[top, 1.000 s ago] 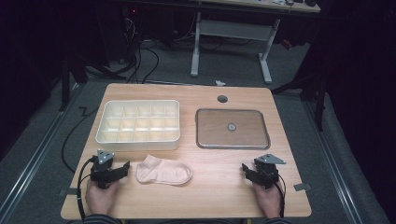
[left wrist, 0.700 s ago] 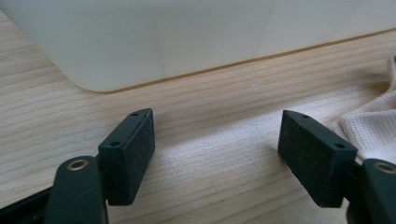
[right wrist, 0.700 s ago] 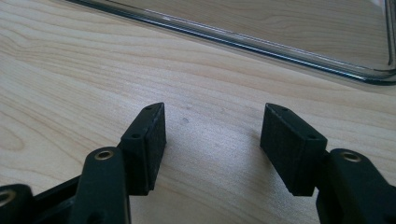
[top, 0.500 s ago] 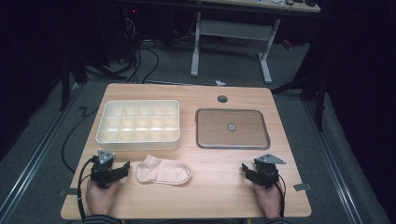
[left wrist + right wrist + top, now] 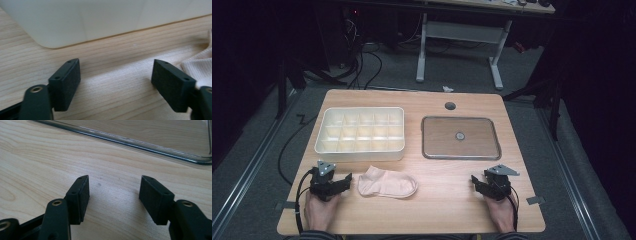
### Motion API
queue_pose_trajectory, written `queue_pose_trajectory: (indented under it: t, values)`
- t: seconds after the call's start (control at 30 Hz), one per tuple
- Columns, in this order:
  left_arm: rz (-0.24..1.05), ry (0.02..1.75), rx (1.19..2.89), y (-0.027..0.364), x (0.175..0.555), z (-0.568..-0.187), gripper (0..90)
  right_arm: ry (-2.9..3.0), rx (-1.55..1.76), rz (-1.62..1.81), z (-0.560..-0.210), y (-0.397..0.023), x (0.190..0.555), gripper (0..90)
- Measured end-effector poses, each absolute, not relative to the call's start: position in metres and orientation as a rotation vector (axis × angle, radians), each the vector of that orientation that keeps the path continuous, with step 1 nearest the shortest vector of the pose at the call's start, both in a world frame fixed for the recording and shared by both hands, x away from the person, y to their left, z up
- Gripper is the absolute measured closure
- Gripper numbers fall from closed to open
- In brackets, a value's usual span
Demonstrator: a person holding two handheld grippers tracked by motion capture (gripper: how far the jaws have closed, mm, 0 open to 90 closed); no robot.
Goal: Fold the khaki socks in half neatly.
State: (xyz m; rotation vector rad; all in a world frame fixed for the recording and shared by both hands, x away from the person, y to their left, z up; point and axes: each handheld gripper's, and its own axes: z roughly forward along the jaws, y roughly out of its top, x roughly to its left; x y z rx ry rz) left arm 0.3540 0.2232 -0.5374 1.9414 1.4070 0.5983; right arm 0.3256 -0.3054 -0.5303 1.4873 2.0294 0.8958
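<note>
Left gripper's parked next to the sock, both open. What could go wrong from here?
1. The sock lies flat and limp; the left gripper, whose jaws have just been opening with nothing between them, may pinch only one layer or just push it along the table.
2. The compartment box sits just behind; a lifted sock could drape over its wall or dividers.
3. The right gripper sits far from the sock, little help.

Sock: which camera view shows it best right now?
The high view: the whole sock lies flat on the table, between the left gripper and the right, in front of the compartment box. The left gripper view catches just a corner of its fabric at the right edge. The right gripper view faces the tray instead.
</note>
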Motion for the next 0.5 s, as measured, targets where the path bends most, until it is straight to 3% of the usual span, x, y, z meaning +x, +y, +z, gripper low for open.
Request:
queue_pose_trajectory:
  t: [0.2, 0.5]
  values:
    - [0.599, 1.390, 1.939, 0.221, 0.349, -0.537, 27.9, 2.023, 1.523, 0.939, -0.528, -0.305, 0.324, 46.6]
    - [0.461, 1.312, 1.890, 0.220, 0.341, -0.527, 32.1, 2.082, 1.430, 0.997, -0.519, -0.274, 0.320, 47.8]
